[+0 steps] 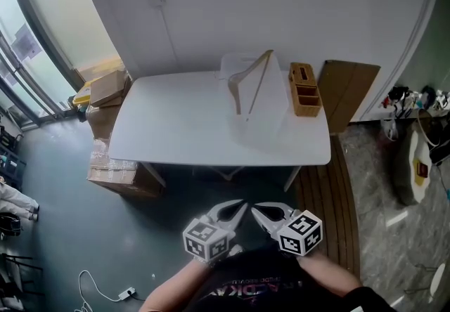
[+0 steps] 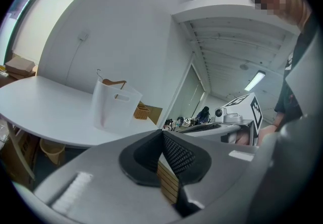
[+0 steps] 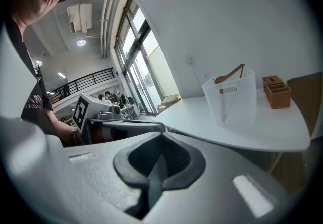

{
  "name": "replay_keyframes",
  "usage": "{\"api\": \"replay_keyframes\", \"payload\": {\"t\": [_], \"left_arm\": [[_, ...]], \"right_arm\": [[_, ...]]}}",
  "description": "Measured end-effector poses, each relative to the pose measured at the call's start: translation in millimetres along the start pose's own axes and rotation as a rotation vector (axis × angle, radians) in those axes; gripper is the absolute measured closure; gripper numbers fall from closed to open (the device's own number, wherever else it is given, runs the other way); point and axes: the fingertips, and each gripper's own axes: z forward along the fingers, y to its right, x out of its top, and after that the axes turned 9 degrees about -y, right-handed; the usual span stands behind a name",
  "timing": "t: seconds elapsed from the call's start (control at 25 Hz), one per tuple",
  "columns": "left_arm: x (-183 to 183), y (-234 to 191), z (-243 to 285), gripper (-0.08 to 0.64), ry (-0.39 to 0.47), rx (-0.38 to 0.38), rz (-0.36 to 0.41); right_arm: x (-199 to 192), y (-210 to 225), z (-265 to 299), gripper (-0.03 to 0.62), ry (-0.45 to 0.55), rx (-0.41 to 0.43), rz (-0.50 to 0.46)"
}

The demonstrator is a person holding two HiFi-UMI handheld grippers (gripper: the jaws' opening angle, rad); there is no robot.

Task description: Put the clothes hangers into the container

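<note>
Light wooden clothes hanger (image 1: 250, 83) sits in the translucent white plastic container (image 1: 266, 121), far right part of the white tabletop (image 1: 176, 128).
Hanger stands on edge and tilted. Its top pokes above the rim, wire hook up, and its long axis runs roughly near-to-far in the head view. Container is smooth-walled with a slot handle. A brown wooden organiser box (image 1: 304, 89) stands just right of it. Left tool (image 1: 241, 204) and right tool (image 1: 256, 209) are held low by the body, off the tabletop's near edge and well apart from the container. Tips angle toward each other, marker cubes up. Both tools' ribbed black pads are pressed together with nothing between. Cardboard boxes (image 1: 105, 89) sit off the tabletop's left end.
</note>
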Motion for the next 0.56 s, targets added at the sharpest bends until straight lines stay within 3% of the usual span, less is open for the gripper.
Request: {"api": "replay_keyframes", "payload": {"t": [0.2, 0.56], "left_arm": [[-0.7, -3.5, -0.2, 0.555, 0.002, -0.007, -0.027], [3.4, -8.2, -0.6, 0.555, -0.003, 0.001, -0.009]], "right_arm": [[0.5, 1.3, 2.5, 0.594, -0.002, 0.004, 0.001], [6.4, 4.6, 6.9, 0.594, 0.001, 0.01, 0.005]]}}
